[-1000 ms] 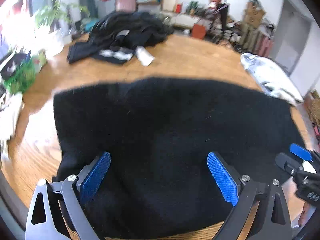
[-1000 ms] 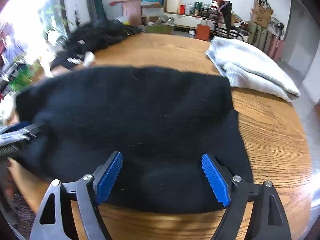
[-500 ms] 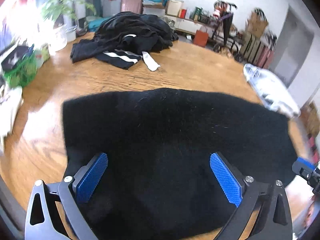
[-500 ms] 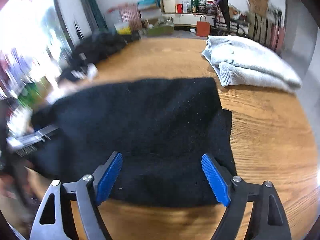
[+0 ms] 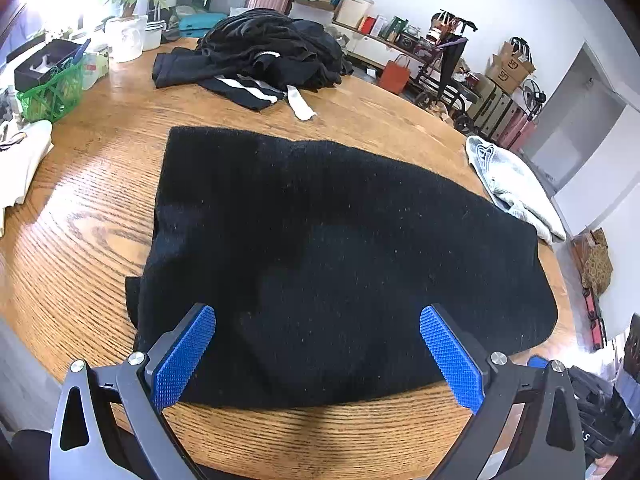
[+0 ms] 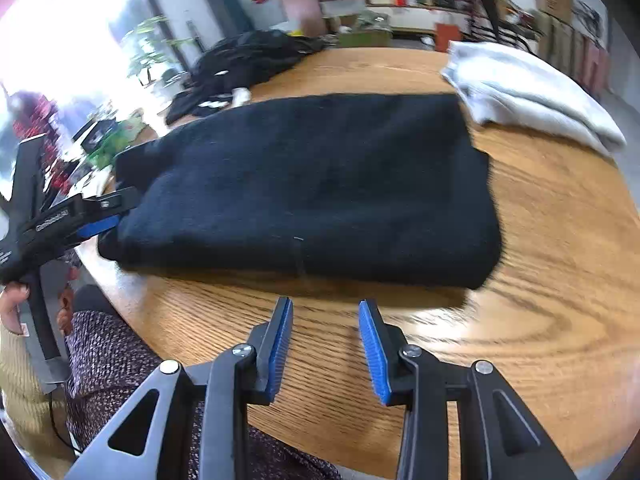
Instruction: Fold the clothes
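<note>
1. Green basket (image 5: pixel 50 94), one, table's (image 5: pixel 92 208) left edge.
2. Heap of dark clothes (image 5: pixel 264 52), one, far side.
3. Folded black sweater (image 5: pixel 332 256), one, centre; left gripper (image 5: pixel 318 354) spread wide over it, empty.
4. Right gripper (image 6: pixel 325 346) closing, empty, before the sweater's near edge.
5. Folded grey garment (image 6: pixel 532 98), one, right.

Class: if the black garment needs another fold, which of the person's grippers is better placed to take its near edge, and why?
Probably left. The left gripper stands open, straddling the black garment's near edge. The right gripper sits over bare table, jaws closing on nothing.

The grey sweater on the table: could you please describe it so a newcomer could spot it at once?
Start at the round wooden table. A black sweater lies flat in the middle; the grey sweater lies folded beside its far right corner. It is the only pale folded garment there; the far pile is black.
</note>
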The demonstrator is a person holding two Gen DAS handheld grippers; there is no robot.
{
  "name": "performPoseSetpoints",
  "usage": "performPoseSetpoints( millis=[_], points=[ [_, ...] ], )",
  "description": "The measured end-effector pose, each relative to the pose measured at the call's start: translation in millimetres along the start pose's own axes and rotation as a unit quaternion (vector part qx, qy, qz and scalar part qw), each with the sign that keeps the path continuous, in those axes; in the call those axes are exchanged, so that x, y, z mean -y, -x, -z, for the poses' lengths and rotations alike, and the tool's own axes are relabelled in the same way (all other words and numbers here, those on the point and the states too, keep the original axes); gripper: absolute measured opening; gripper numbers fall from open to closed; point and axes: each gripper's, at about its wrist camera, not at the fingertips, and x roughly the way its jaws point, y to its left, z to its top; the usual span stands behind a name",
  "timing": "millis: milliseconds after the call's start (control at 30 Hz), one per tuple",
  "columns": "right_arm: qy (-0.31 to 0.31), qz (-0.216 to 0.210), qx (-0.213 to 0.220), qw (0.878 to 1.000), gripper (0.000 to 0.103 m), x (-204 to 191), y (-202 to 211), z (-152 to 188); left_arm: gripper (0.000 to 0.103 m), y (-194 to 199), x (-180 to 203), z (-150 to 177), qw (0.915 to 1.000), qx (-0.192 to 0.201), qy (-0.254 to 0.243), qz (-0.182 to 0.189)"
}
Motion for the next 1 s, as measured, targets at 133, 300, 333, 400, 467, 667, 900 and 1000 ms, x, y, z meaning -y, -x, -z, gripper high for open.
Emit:
performPoseSetpoints(
  millis=[133, 300, 333, 400, 467, 667, 900, 1000],
  points=[
    [0.024, 0.023, 0.002, 0.999, 0.023, -10, -13, -7, 0.102, -2, -1, 2, 1.0, -0.002, 0.001, 0.0],
    [0.015, 0.003, -0.017, 1.0, 0.001, -10, -24, -5, 0.102, -3, -1, 2, 1.0, -0.005, -0.004, -0.002],
    [0.011, 0.0, -0.019, 1.0, 0.001, -9, -25, -4, 0.102, -3, 0, 2, 1.0, -0.005, -0.005, -0.002],
    [0.002, -0.001, -0.014, 1.0, 0.001, -7, -23, -3, 0.102, -3, 0, 3, 1.0, -0.006, -0.006, -0.002],
    [-0.007, 0.008, -0.003, 1.0, 0.001, -3, -12, -3, 0.102, -2, 0, 4, 0.9999, -0.007, -0.008, -0.003],
    [-0.055, 0.074, 0.025, 0.995, 0.001, 37, 32, 0, 0.102, -1, 3, 7, 0.9999, -0.008, -0.01, -0.008],
    [-0.132, 0.155, 0.042, 0.978, 0.001, 93, 75, 17, 0.102, -1, 5, 8, 0.9997, -0.013, -0.015, -0.012],
    [-0.164, 0.179, 0.055, 0.969, 0.027, 113, 95, 24, 0.102, -2, 6, 8, 0.9997, -0.015, -0.016, -0.013]
  ],
)
